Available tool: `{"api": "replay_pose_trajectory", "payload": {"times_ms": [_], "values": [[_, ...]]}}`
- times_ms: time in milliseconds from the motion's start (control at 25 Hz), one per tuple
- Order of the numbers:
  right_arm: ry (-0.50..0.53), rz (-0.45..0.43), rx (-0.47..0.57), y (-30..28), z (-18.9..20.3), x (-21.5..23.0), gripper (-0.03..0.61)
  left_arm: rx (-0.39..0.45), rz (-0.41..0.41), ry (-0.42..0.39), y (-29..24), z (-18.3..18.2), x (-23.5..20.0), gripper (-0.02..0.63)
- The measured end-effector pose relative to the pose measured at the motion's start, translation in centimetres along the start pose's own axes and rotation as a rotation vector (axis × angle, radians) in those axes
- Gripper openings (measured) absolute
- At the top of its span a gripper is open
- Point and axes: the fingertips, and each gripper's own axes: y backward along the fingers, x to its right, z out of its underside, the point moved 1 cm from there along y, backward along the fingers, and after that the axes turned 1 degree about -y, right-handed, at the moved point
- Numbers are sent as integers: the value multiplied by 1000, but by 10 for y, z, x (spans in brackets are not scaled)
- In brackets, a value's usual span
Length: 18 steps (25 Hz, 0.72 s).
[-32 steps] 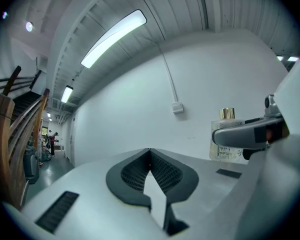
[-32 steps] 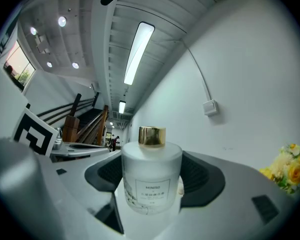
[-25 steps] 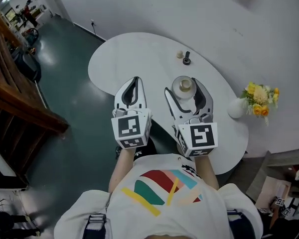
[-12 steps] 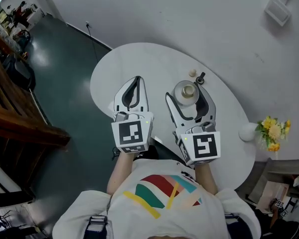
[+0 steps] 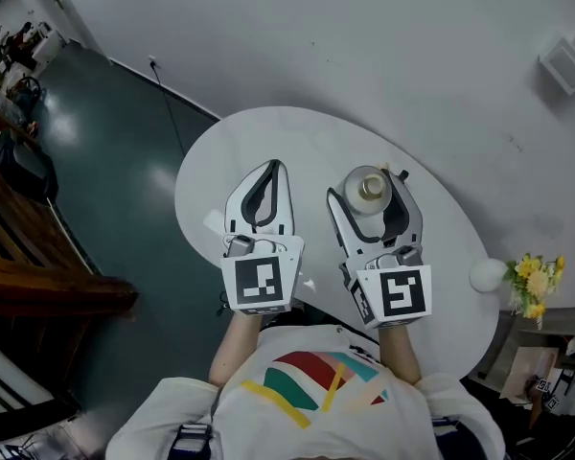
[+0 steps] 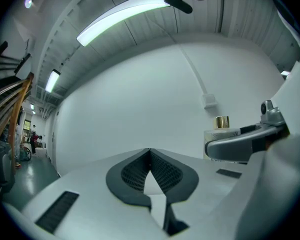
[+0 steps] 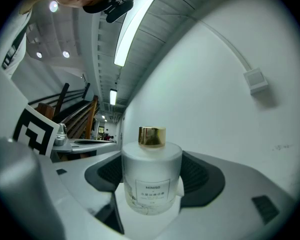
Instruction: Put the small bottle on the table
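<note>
Head view: both grippers are held side by side over the white oval table (image 5: 297, 142), mid-frame, and a person's striped shirt (image 5: 311, 377) fills the bottom.

The left gripper (image 5: 271, 169) sits left of centre. Its jaws are closed tip to tip with nothing between them. In the left gripper view the left gripper (image 6: 150, 152) shows its dark pads (image 6: 166, 174) meeting at a point in lower mid-frame.

The right gripper (image 5: 372, 199) sits right of centre, clamped on the small bottle (image 5: 364, 182). Seen from above, the bottle is over the far part of the table. Cannot tell if its base touches the tabletop.

In the right gripper view the small bottle (image 7: 151, 181) is centre-bottom. It has a frosted white body, a gold cap (image 7: 151, 136) and a square label on the front. It stands upright between the jaws of the right gripper (image 7: 152, 176), with a dark ribbed pad against each side.

In the left gripper view the same bottle (image 6: 221, 129) shows at the right edge, behind a grey jaw of the right gripper.

A white round vase (image 5: 487, 274) with yellow flowers (image 5: 535, 281) stands at the table's lower-right end, well apart from the bottle. The dark teal floor (image 5: 105, 161) fills the left of the head view. A white wall (image 5: 364, 46) runs across the top.
</note>
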Motion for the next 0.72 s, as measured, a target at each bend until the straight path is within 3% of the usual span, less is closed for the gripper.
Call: {"api": "replay_pose_trajectory", "payload": {"times_ms": [360,720], "values": [[7,3,8,-27,11,30,339,4,-14,30,-37,15,8,17],[10,-2,10,-34,16,35,339,-4,41,14,-55,15,28,17]]}}
